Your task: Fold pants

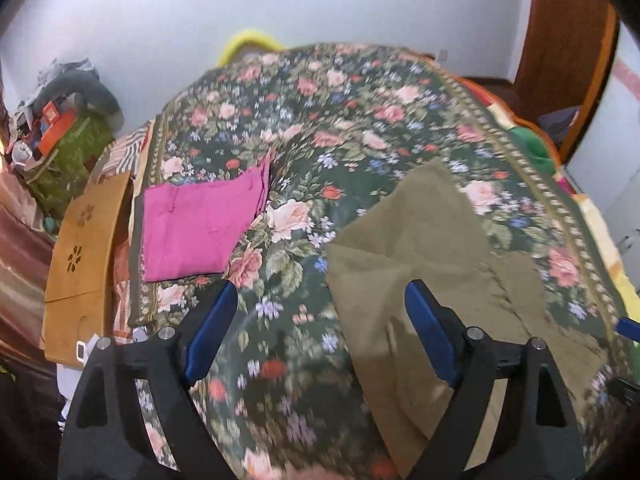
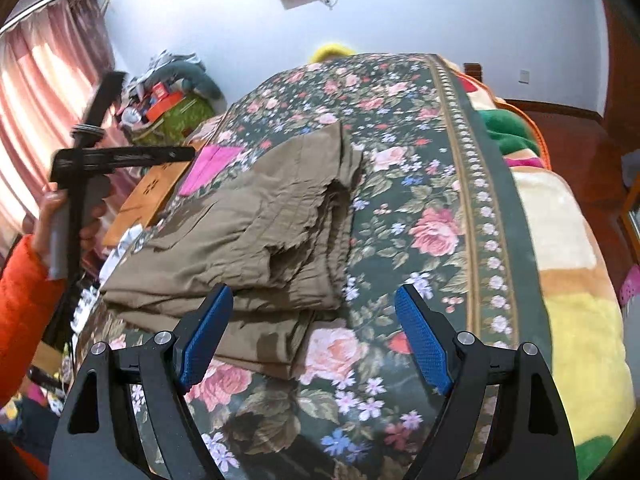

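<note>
The olive pants (image 2: pixel 256 224) lie folded in layers on the floral bedspread (image 2: pixel 420 184), at about ten o'clock from the right gripper (image 2: pixel 316 336); its jaws stand wide with nothing between them, its left pad just over the pants' near edge. In the left wrist view the pants (image 1: pixel 420 248) sit at one o'clock; the left gripper (image 1: pixel 320 332) is spread wide, holding nothing; a folded pink garment (image 1: pixel 196 228) lies well apart at ten o'clock; beyond it a wooden board (image 1: pixel 84 256); an orange sleeve (image 2: pixel 24 312) shows at nine o'clock.
</note>
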